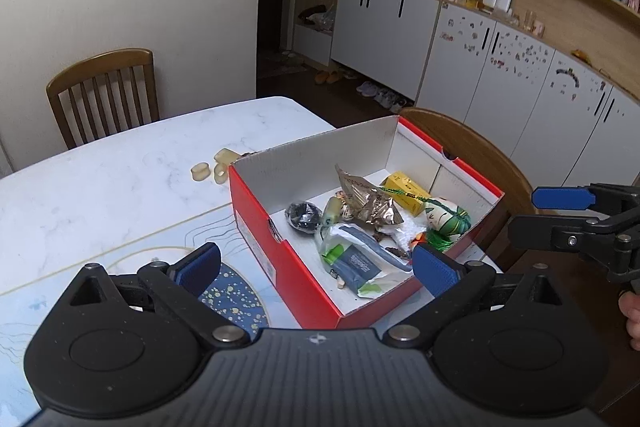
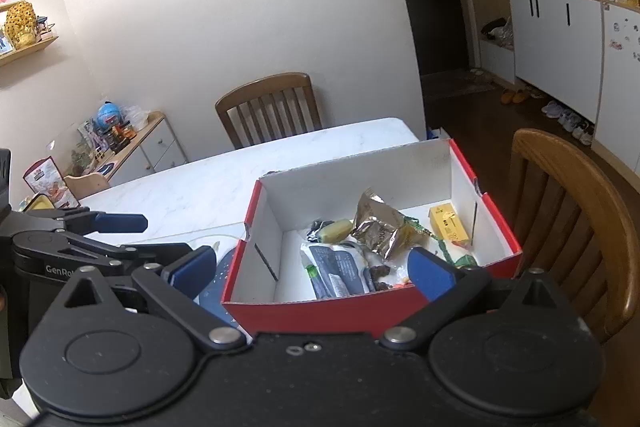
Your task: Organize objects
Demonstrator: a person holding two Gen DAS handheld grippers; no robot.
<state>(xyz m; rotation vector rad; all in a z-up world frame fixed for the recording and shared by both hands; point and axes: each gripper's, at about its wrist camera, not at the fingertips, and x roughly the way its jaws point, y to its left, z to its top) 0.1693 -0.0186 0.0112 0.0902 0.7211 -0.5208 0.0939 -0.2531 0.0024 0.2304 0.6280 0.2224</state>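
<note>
The box (image 1: 280, 259) is cardboard, glossy red outside and matt white inside, and it stands on a smooth, polished table (image 1: 100, 179) of white marbled stone look. Inside lie a crinkled, shiny foil packet (image 1: 370, 201), a glossy clear plastic pouch (image 1: 356, 263) and a matt yellow paper carton (image 1: 406, 193). Both chairs (image 2: 270, 107) are varnished brown wood, and each gripper (image 1: 316, 269) is matt black plastic with ribbed blue pads (image 1: 434, 269) and bright metal pivot pins (image 1: 229, 334).

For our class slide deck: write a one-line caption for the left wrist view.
Open left gripper hovers before a red shoebox of snack packets on a marble table.
</note>
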